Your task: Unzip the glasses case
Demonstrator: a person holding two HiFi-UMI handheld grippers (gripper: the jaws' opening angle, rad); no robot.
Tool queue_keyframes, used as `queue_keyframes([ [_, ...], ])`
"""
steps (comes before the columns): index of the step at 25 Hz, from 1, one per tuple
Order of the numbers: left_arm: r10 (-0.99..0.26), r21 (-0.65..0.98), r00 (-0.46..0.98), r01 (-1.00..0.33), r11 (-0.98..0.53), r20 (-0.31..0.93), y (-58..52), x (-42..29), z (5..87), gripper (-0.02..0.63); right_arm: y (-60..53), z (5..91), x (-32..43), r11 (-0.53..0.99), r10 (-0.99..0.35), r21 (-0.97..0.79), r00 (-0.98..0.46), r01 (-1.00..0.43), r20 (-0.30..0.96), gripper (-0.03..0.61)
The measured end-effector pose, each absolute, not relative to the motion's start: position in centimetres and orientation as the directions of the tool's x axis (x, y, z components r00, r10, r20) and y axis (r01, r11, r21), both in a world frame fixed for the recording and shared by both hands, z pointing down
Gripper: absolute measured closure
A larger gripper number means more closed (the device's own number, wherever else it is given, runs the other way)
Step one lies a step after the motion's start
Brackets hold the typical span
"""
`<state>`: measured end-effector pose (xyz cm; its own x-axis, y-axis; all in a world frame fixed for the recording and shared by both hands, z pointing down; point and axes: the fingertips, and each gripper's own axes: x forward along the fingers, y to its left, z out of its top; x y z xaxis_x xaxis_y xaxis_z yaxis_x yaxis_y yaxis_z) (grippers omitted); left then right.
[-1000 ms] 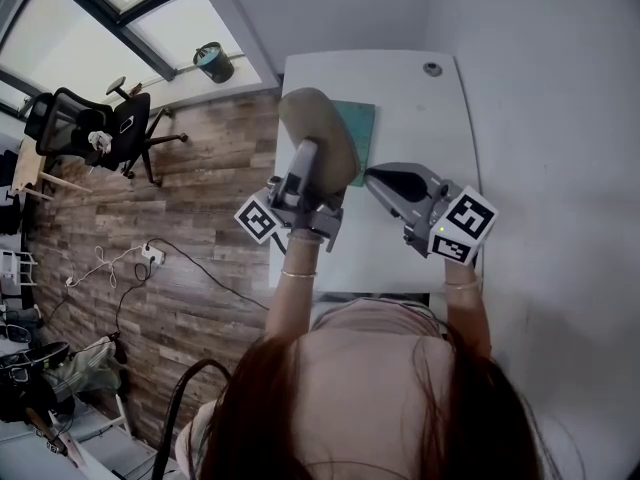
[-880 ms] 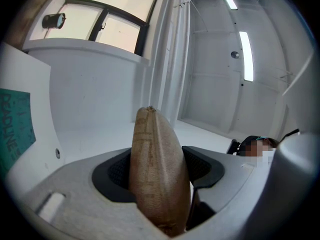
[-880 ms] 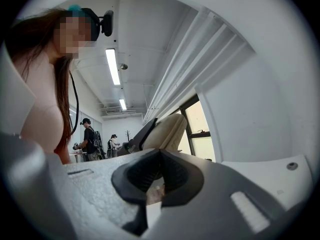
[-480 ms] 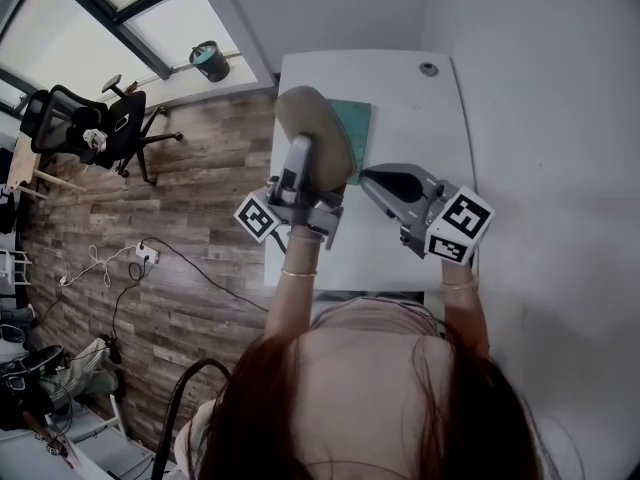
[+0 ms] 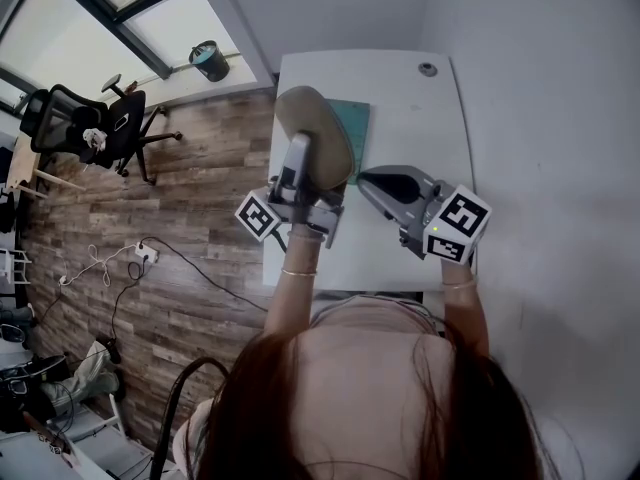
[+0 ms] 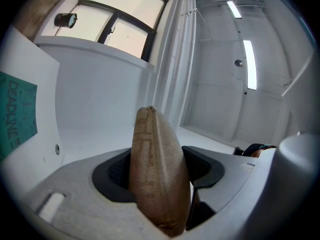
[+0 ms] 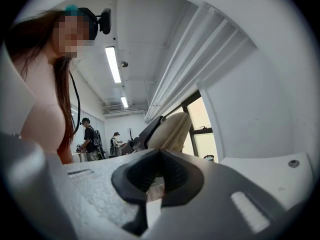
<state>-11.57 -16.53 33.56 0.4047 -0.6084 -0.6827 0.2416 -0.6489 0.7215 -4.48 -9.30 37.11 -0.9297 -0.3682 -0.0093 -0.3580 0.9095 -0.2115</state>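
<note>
**A:** Starting with the head view, where is the thing to be unzipped?

**B:** The beige, oval, fabric-covered glasses case (image 5: 312, 133) is held in the air above the near-left edge of the white table (image 5: 420, 118). It stands on end in the left gripper (image 5: 303, 154). A flat teal sheet (image 5: 360, 126) lies on the table just behind it, and the wooden floor (image 5: 170, 218) shows to the left.

**A:** Why hold it lifted like that?

**B:** My guess is that raising and tilting it leaves its rim free for the other hand to work on. The right gripper (image 5: 368, 180) sits just beside the case's lower right edge and points toward it. I can't tell from here whether they touch.

**A:** And the left gripper view?

**B:** The jaws stand apart by the thickness of the case (image 6: 157, 174), with a pad pressed on each broad face. The case is clamped edge-on, with a narrow seam facing the camera. That seam looks closed, so I'd judge the unzipping hasn't begun. The firm hold seems meant to steady the case against a pull.

**A:** The right gripper view?

**B:** The jaws are brought fully together, pad against pad. I can't make out anything between them, and a pinched zip tab would be too small to see. The case (image 7: 172, 130) shows beyond the tips, roughly in line with them.
</note>
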Motion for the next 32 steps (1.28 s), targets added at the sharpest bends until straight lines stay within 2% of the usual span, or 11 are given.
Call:
queue_keyframes([
  [20, -0.650, 0.757, 0.401, 0.228, -0.612, -0.646, -17.1, -11.6, 34.6, 0.321, -8.6, 38.8, -5.9, 0.924, -0.294, -0.234, -0.954, -0.301, 0.066, 0.575],
  [32, -0.646, 0.762, 0.436, 0.170, -0.624, -0.626, -16.9, -11.2, 34.6, 0.322, -7.8, 39.7, -7.0, 0.934, -0.242, -0.241, -0.964, -0.263, 0.111, 0.575],
])
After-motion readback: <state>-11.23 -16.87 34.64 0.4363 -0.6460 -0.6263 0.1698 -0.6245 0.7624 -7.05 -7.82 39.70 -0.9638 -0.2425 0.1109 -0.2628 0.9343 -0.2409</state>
